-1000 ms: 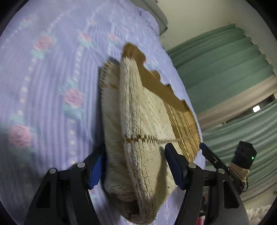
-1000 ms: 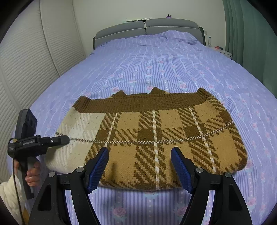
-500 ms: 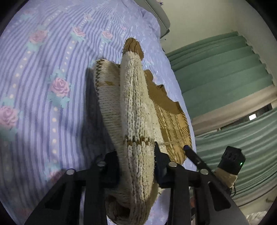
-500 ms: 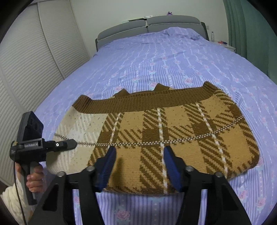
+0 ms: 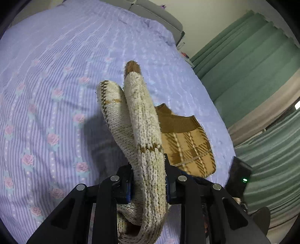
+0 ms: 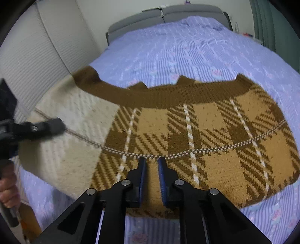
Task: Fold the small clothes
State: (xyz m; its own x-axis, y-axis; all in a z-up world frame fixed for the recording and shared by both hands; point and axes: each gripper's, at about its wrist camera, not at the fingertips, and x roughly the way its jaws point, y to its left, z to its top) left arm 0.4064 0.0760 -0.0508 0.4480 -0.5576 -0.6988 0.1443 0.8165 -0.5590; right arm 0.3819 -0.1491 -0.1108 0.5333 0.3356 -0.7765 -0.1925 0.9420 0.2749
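A brown and tan plaid knit sweater (image 6: 215,135) with a cream left part lies on the purple floral bedspread (image 6: 187,48). My left gripper (image 5: 149,169) is shut on the cream folded edge (image 5: 142,120) and holds it lifted above the bed. The plaid part lies flat beyond it in the left wrist view (image 5: 187,146). My right gripper (image 6: 151,165) is shut on the sweater's near edge at its middle. The left gripper shows at the left of the right wrist view (image 6: 46,127), clamped on the cream part.
The grey headboard (image 6: 168,15) stands at the far end of the bed. Green curtains (image 5: 262,84) hang on the right side. A white slatted wardrobe (image 6: 37,56) stands on the left side. The person's hand (image 6: 7,191) holds the left gripper's handle.
Both grippers have closed on the sweater. The left one has lifted the cream edge up off the bed, and the right one has moved in onto the near edge.
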